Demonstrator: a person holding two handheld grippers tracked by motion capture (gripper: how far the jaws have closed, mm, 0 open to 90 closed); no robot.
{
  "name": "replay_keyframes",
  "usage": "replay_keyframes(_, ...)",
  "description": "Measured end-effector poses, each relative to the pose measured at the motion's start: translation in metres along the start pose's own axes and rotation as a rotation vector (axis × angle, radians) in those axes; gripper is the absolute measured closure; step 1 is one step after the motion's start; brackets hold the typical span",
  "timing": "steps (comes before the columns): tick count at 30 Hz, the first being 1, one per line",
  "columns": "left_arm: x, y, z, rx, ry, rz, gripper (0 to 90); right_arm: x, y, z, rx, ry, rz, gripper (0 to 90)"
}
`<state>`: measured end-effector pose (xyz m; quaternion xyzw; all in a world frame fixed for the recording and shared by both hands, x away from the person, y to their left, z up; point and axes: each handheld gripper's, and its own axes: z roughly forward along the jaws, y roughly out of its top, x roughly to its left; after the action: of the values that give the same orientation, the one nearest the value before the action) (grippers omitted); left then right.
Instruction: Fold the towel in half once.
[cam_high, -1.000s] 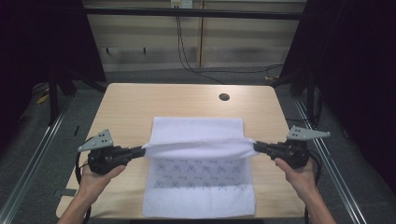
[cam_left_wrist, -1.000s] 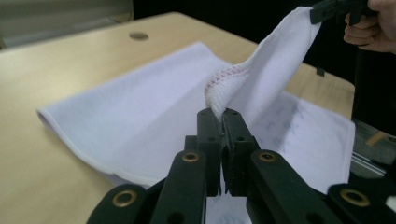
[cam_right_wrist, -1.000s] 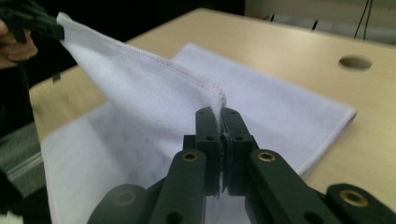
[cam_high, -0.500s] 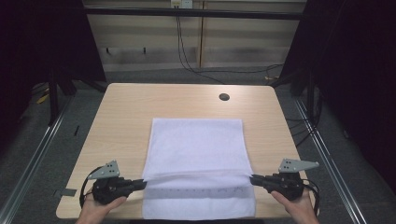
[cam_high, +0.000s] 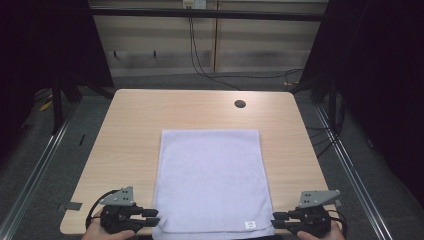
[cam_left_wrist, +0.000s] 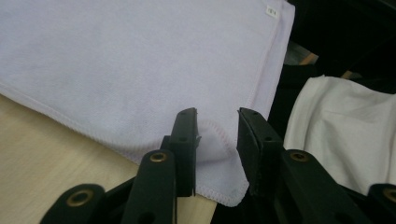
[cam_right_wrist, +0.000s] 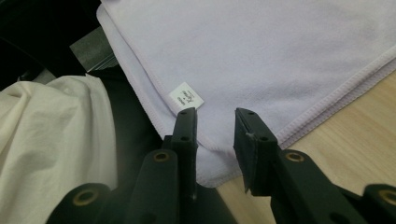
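Both pairs of black two-jaw tongs sit at the near edge of the light wooden table (cam_high: 130, 130), left gripper (cam_high: 152, 218) at the near-left corner of the pale lilac terry towel (cam_high: 210, 175), right gripper (cam_high: 278, 220) at the near-right corner; the towel lies folded in half, flat and square in the middle of the table, its near edge at the table's lip, a small white care label (cam_high: 249, 224) by the right corner.

Jaws on both sides have just been opening; in the left gripper view the stitched corner (cam_left_wrist: 219, 154) lies loose between parted pads, a little puckered, not pinched; in the right gripper view the corner (cam_right_wrist: 212, 163) rests in the gap too, pads off the cloth; so both stand open, and the release looks under way.

To finish it well, I'd say: keep the jaws wide before drawing back, so no pad drags the hem and pulls the top layer off the bottom one; back out low and straight along the jaws rather than lifting, since a lift could catch that puckered left corner and flip it; move both hands together so the fold stays even. Edges in the high view look well matched, so no tugging seems needed; the round dark hole (cam_high: 240, 104) at the far side is well apart from the work.
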<state>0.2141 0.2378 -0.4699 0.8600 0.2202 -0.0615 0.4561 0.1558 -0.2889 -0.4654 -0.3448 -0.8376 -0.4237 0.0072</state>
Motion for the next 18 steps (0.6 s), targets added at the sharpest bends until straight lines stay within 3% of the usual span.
replay_keyframes(4, 0.013, 0.006, -0.003, -0.053, 0.047, -0.051, 65.0, -0.008, 0.005, -0.002, -0.055, -0.046, 0.018, 69.0)
replay_keyframes(6, 0.023, 0.015, 0.0, -0.068, 0.072, -0.053, 64.1, -0.015, 0.013, 0.002, -0.07, -0.082, 0.021, 67.2)
replay_keyframes(8, 0.036, 0.023, 0.005, -0.082, 0.111, -0.101, 64.3, -0.022, 0.022, 0.006, -0.1, -0.108, 0.025, 67.0)
replay_keyframes(10, 0.048, 0.032, 0.012, -0.075, 0.134, -0.107, 63.7, -0.029, 0.033, 0.012, -0.12, -0.128, 0.015, 66.1)
replay_keyframes(11, 0.055, 0.035, 0.015, -0.072, 0.144, -0.109, 63.2, -0.032, 0.039, 0.017, -0.123, -0.135, 0.011, 65.7)
replay_keyframes(13, 0.071, 0.04, 0.021, -0.072, 0.173, -0.149, 63.2, -0.04, 0.051, 0.026, -0.13, -0.141, 0.009, 65.0)
replay_keyframes(15, 0.084, 0.044, 0.027, -0.057, 0.194, -0.153, 62.7, -0.047, 0.062, 0.036, -0.132, -0.139, -0.001, 64.3)
replay_keyframes(18, 0.101, 0.051, 0.034, -0.051, 0.223, -0.17, 62.7, -0.056, 0.077, 0.055, -0.093, -0.161, -0.005, 59.4)
